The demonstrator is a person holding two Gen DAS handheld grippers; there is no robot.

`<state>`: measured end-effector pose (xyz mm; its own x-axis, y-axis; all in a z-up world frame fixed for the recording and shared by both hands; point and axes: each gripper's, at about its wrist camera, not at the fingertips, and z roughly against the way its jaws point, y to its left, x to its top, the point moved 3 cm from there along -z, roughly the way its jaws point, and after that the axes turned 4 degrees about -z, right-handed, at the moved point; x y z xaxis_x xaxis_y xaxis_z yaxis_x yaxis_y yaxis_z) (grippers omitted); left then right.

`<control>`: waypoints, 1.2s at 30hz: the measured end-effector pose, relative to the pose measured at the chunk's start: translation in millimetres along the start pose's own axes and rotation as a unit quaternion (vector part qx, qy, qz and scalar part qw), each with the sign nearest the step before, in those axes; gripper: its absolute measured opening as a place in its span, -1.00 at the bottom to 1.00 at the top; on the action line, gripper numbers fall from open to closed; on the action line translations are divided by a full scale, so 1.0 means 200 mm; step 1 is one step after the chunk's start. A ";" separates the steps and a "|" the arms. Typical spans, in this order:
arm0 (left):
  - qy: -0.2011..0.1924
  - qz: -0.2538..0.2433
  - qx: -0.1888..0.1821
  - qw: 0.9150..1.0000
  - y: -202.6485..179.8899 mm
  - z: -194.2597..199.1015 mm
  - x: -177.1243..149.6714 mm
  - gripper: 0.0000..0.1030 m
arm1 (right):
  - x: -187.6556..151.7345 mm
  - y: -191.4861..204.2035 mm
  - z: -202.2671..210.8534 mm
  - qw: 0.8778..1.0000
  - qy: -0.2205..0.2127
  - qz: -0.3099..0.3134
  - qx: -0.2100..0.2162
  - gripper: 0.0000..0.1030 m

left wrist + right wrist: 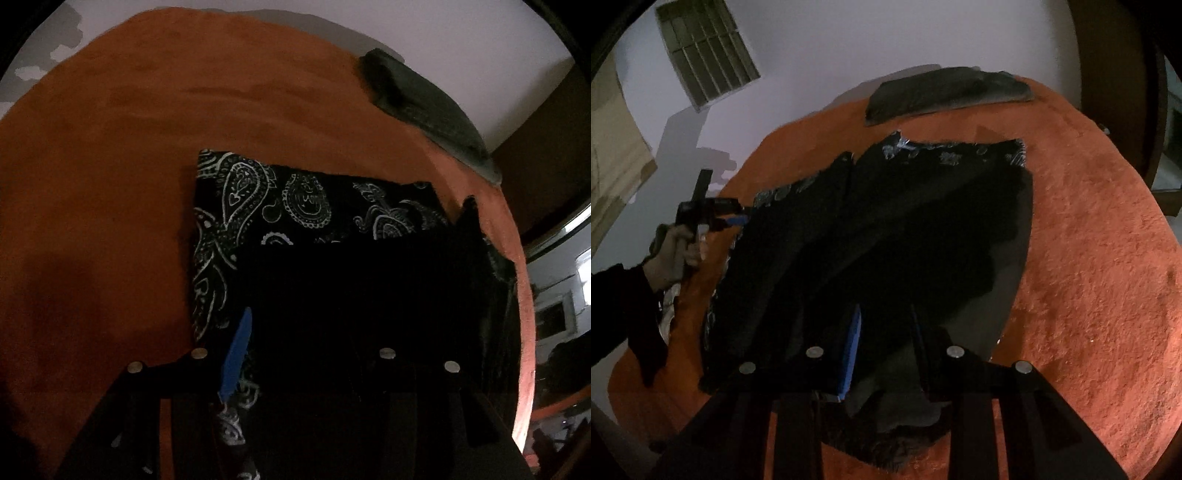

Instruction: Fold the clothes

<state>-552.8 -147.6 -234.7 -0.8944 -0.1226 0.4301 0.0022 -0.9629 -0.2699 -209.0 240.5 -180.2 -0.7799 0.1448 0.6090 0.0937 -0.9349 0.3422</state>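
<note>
Lying across the middle of both frames is one black garment (886,229), its paisley-printed side (258,199) turned up along the edges, spread on an orange bed cover (1089,240). A second, dark grey folded garment (945,92) sits well apart at the top of the right wrist view, at the cover's far edge; in the left wrist view it shows at upper right (424,99).

Two claws are in use. The right claw (886,332), at lower centre of its frame, pinches a raised fold of the black cloth between its blue-padded fingers (853,347). The left claw (738,220), at middle left of the right wrist view and gripped by a hand (676,254) in a dark sleeve (624,306), sits at the garment's left edge. In its own view a strip of patterned cloth runs beside one blue pad (236,354), but the other finger is lost in darkness, so I cannot tell whether it pinches.
</note>
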 end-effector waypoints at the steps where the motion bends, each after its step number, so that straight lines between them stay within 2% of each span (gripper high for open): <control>1: 0.003 -0.006 0.023 1.000 0.01 -0.02 0.00 -1.00 | 0.00 -0.01 0.00 1.000 0.000 0.002 -0.006 -0.50; 3: -0.014 -0.002 0.064 0.998 0.04 -0.02 -0.01 -1.00 | -0.02 -0.03 0.02 1.000 0.001 0.005 -0.022 -0.50; 6: -0.054 0.016 0.058 0.997 0.09 0.09 -0.03 -1.00 | -0.05 -0.09 0.04 0.999 0.004 -0.015 -0.032 -0.50; 7: -0.057 0.024 0.050 0.997 0.11 0.11 -0.03 -1.00 | -0.06 -0.12 0.04 0.999 0.008 -0.023 -0.035 -0.50; 8: -0.055 0.032 0.038 0.997 0.13 0.13 -0.03 -1.00 | -0.07 -0.14 0.04 0.999 0.013 -0.031 -0.036 -0.50; 9: -0.045 0.049 0.010 0.998 0.15 0.13 -0.03 -1.00 | -0.08 -0.16 0.03 0.998 0.019 -0.038 -0.037 -0.50; 11: -0.009 0.095 -0.070 0.993 0.18 0.09 -0.04 -0.99 | -0.09 -0.20 0.01 0.998 0.028 -0.049 -0.039 -0.50; 12: 0.005 0.107 -0.090 0.990 0.18 0.07 -0.05 -0.94 | -0.10 -0.21 0.00 0.997 0.034 -0.059 -0.038 -0.50; 13: 0.017 0.111 -0.095 0.989 0.17 0.05 -0.05 -0.81 | -0.10 -0.22 -0.02 0.996 0.037 -0.067 -0.035 -0.50; 15: 0.030 0.098 -0.067 0.992 0.16 0.01 -0.06 -0.62 | -0.09 -0.22 -0.04 0.995 0.043 -0.082 -0.024 -0.50; 16: 0.032 0.097 -0.064 0.993 0.16 0.00 -0.07 -0.60 | -0.09 -0.21 -0.04 0.996 0.044 -0.080 -0.021 -0.50; 19: 0.036 0.109 -0.074 0.991 0.16 -0.02 -0.07 -0.53 | -0.09 -0.18 -0.05 0.996 0.046 -0.070 -0.015 -0.50; 24: 0.033 0.119 -0.087 0.989 0.14 -0.03 -0.04 -0.53 | -0.14 -0.18 -0.06 0.996 0.057 -0.065 -0.014 -0.47; 26: 0.029 0.104 -0.085 0.991 0.11 -0.04 -0.03 -0.61 | -0.15 -0.19 -0.06 0.995 0.062 -0.072 -0.012 -0.47; 27: 0.023 0.094 -0.074 0.993 0.09 -0.04 -0.02 -0.99 | -0.16 -0.20 -0.07 0.995 0.064 -0.075 -0.011 -0.47; 30: -0.003 0.082 -0.046 0.996 0.10 0.01 -0.02 -0.99 | -0.15 -0.20 -0.06 0.995 0.061 -0.078 -0.010 -0.47; 36: -0.018 0.082 -0.037 0.996 0.15 0.10 -0.02 -0.99 | -0.15 -0.21 -0.05 0.995 0.056 -0.078 -0.012 -0.47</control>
<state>-539.5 -180.1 -227.0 -0.8685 -0.2856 0.4053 0.1117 -0.9091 -0.4012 -196.0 272.4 -220.5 -0.8480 0.2529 0.4658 -0.0478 -0.9117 0.4081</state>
